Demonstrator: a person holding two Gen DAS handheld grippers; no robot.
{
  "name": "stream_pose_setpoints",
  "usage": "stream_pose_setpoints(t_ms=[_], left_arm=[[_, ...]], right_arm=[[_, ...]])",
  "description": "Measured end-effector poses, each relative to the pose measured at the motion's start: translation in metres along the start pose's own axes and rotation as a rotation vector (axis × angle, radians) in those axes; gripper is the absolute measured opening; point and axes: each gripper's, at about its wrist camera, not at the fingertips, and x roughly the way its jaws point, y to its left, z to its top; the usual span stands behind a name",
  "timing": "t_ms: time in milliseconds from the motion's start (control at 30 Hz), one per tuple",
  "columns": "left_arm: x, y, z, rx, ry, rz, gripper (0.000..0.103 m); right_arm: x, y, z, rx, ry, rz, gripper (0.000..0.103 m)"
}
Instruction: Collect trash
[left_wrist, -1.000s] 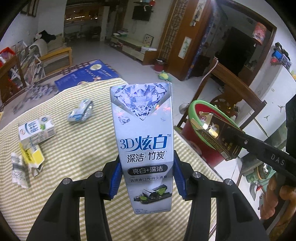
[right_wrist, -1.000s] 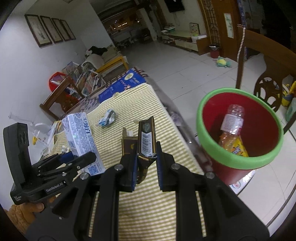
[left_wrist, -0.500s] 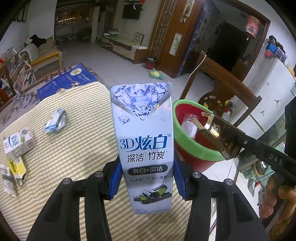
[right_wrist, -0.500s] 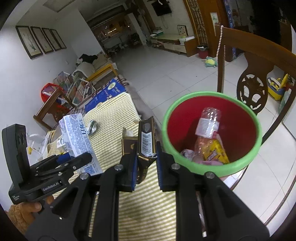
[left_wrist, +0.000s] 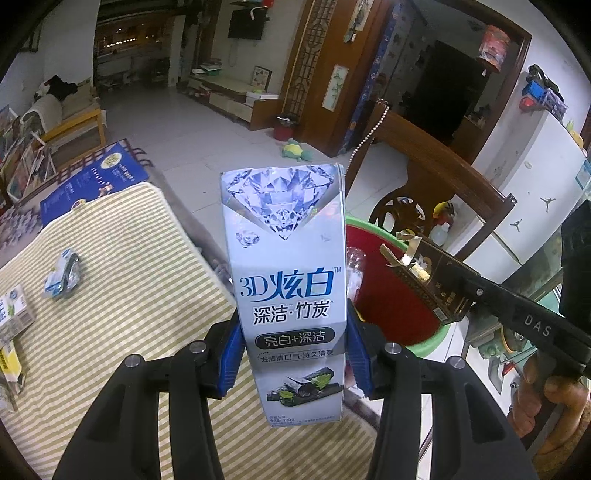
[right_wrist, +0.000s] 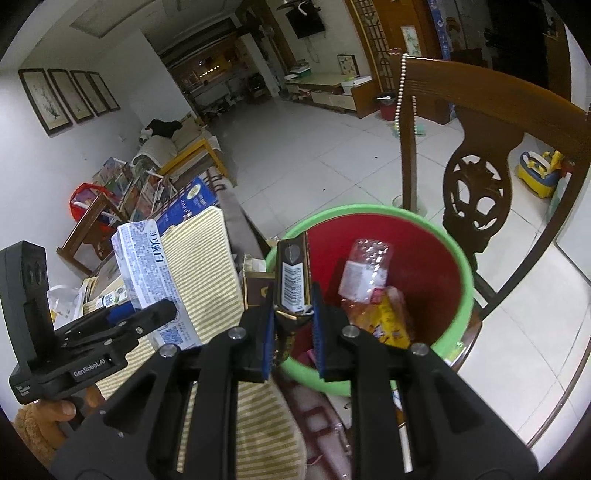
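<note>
- Your left gripper is clamped on the toothpaste box, long axis upright along the fingers.
- Your right gripper is pinched on the dark carton.
- The bin lies ahead and below; the right carton overhangs its rim, the left box sits over the table edge, bin to its right.
- Only the right view shows the bottle and wrappers inside; only the left shows trash left on the striped cloth.

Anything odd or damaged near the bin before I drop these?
Nothing spilled. The dark box in the right tool is torn open at its far end, gold flaps splayed above the bin. The toothpaste box in the left tool looks intact.
</note>
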Motion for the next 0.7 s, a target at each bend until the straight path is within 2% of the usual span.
stream_pose_setpoints(t_ms=[467, 700], left_arm=[[0.031, -0.025, 0.021, 0.01, 0.018, 0.003, 0.046], [0.052, -0.035, 0.029, 0.008, 0.057, -0.013, 0.046]], right_arm=[[0.007, -0.043, 0.02, 0.039, 0.003, 0.005, 0.017], [0.016, -0.057, 0.026, 0.058, 0.018, 0.011, 0.017]])
